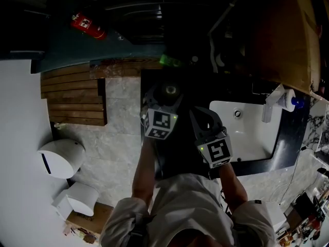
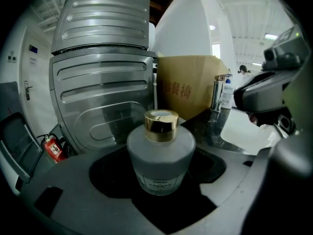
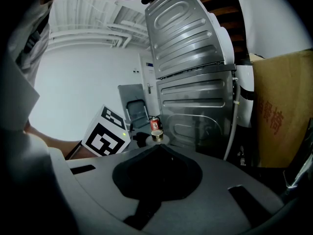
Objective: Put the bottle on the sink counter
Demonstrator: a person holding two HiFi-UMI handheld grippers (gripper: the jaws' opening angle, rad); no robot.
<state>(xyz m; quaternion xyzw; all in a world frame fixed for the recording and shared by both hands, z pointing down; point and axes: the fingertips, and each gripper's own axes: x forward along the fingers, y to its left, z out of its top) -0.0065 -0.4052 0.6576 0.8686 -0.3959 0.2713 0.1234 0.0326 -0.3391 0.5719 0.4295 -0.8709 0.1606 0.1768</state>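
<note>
Pale shirt shoulders (image 1: 190, 210) fill the bottom of the head view, and beyond them the left gripper (image 1: 165, 101) carries the bottle (image 1: 170, 90) in the air, well apart from the dark sink counter (image 1: 267, 164) around the white basin (image 1: 249, 133) off to the right. Seen from the left gripper view, its jaws clamp the frosted, gold-capped bottle upright between them, so the pick-up looks done while the carry across and the set-down remain. Seen from the right gripper view, the right gripper (image 3: 156, 148) has its jaws closed together on nothing.
</note>
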